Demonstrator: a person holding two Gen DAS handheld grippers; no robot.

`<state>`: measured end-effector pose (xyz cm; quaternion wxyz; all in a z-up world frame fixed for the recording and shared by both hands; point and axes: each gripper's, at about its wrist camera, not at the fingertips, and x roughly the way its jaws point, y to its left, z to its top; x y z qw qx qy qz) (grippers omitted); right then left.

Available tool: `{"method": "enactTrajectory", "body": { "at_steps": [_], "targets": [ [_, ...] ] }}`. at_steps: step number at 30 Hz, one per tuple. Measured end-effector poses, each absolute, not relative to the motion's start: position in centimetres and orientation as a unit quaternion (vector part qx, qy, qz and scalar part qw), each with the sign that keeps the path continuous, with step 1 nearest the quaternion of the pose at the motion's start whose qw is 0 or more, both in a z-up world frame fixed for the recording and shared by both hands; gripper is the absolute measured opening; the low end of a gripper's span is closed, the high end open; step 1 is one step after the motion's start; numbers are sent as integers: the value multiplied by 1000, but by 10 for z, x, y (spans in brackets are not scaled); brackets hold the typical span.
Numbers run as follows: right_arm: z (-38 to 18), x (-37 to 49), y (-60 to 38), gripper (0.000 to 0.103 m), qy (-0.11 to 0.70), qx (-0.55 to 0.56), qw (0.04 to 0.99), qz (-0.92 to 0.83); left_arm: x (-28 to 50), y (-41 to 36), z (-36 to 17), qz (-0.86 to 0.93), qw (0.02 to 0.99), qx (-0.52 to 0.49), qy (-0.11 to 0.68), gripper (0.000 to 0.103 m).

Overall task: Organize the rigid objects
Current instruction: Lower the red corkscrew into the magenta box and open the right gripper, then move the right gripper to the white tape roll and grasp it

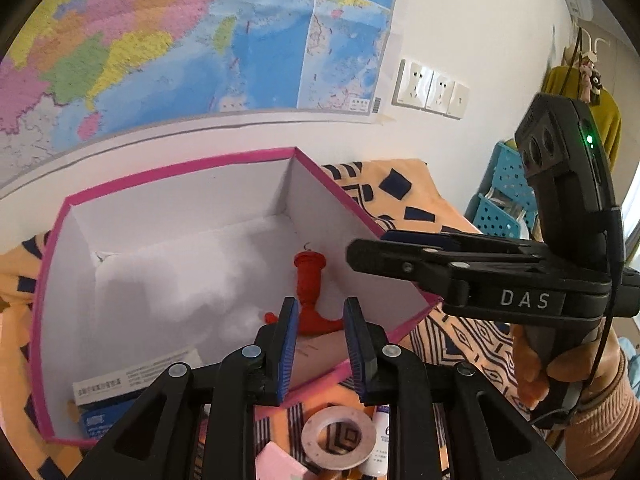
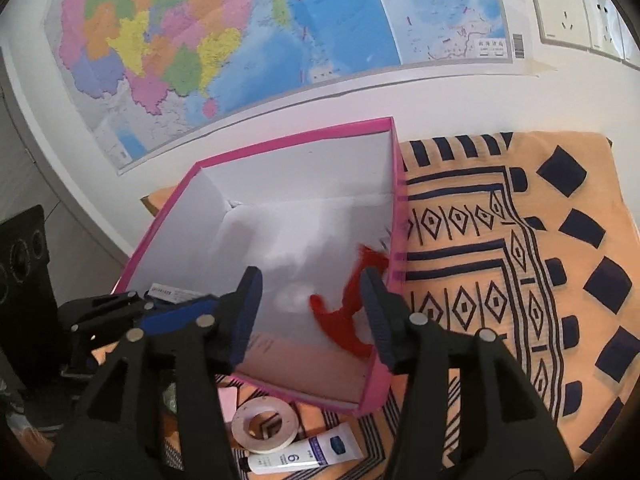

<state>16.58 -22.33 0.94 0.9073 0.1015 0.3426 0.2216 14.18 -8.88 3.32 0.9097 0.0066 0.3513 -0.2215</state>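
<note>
Nearest the cameras, on the orange and navy patterned cloth (image 2: pixel 500 280) over the worktop, lie a flat pinkish roll of tape (image 2: pixel 264 424) and a white squeeze tube with a blue label (image 2: pixel 308 454), both just in front of the near wall of the open pink-edged cardboard box (image 2: pixel 280 144). Inside the box, a red plastic hook-shaped object (image 1: pixel 310 292) lies near the right wall, blurred in the right wrist view, so it may not have settled. A white and blue printed carton (image 1: pixel 108 392) sits in the near left corner.

The right gripper (image 2: pixel 312 312) stands partly open over the near right corner of the box with nothing pressed between its pads. The left gripper (image 1: pixel 320 344) hangs at the near edge, its jaws narrow and empty; its log marks this as its tightest.

Judged from here, the main risk is crowding: both grippers work the same near edge, and either could knock the light box wall and shove it across the loose cloth. Reaching back for the tape or tube, a finger could snag the cloth or roll the tube away.
</note>
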Motion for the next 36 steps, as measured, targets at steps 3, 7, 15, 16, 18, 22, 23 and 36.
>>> {"method": "enactTrajectory", "body": {
  "at_steps": [3, 7, 15, 16, 18, 22, 23, 36],
  "targets": [
    [10, 157, -224, 53, 337, 95, 909, 225, 130, -87, 38, -217, 916, 14, 336, 24],
    [10, 142, -227, 53, 332, 98, 907, 241, 108, -81, 45, -226, 921, 14, 317, 30],
    [12, 99, -231, 53, 316, 91, 900, 285, 70, -64, 45, -222, 928, 8, 300, 32],
    [11, 95, -230, 53, 316, 88, 899, 290, 67, -63, 44, -221, 927, 8, 302, 32],
    [7, 87, -229, 53, 319, 81, 896, 298, 62, -60, 37, -226, 923, 2, 311, 32],
    [-12, 80, -223, 53, 343, 71, 886, 304, 58, -58, 18, -231, 913, -9, 337, 33],
    [-18, 81, -222, 53, 350, 69, 884, 303, 57, -57, 11, -233, 908, -17, 347, 33],
    [-75, 106, -197, 53, 428, 63, 851, 297, 58, -61, -38, -230, 881, -43, 410, 33]
  ]
}}
